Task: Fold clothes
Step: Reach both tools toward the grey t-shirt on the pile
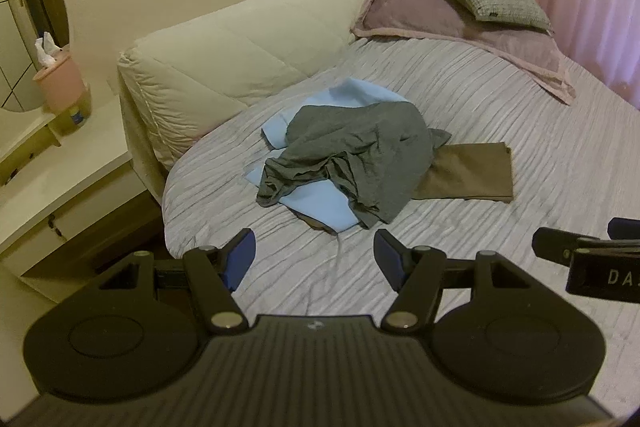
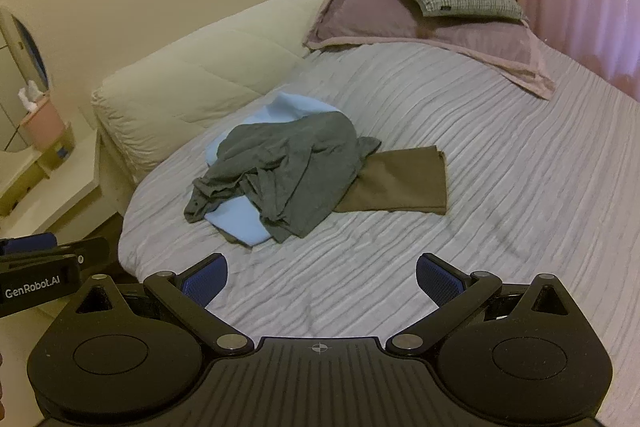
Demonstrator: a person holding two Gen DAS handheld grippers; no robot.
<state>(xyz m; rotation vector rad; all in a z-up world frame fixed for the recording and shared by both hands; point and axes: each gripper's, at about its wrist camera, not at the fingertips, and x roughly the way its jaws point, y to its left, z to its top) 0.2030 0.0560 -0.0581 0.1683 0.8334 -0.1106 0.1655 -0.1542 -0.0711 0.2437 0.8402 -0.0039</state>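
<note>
From my left wrist camera, I see my left hand-held gripper [image 1: 315, 255] held over the near edge of the bed [image 1: 520, 155]. Its two blue pads are spread wide apart, and nothing is between them. The clothes are ahead of it, well apart from the pads, in the middle of the bed. A crumpled gray shirt [image 1: 352, 155] lies on top. A light blue cloth [image 1: 316, 203] sticks out from under it, both at the near side and at the far side. A brown cloth [image 1: 472, 175] lies flat, and its left end is tucked under the gray shirt. My right hand-held gripper [image 1: 576, 247] pokes in at the right edge (I can only see a bit of it, so I cannot tell from here how its jaws stand). A thick cream blanket [image 1: 224, 67] is folded along the wall side, and two pillows [image 1: 452, 11] sit at the far end.

From my right wrist camera, my right hand-held gripper [image 2: 322, 277] is spread wide too, and it holds nothing. It hangs over the bare striped bed [image 2: 520, 187], near the front edge. The gray shirt [image 2: 288, 163] is ahead and a little to the left, not touching the pads. The light blue cloth [image 2: 240, 223] peeks out below it, and the brown cloth [image 2: 404, 187] stretches off to the right. My left hand-held gripper [image 2: 44, 251] shows at the left edge, beside the white counter [image 2: 52, 195] next to the bed.
</note>
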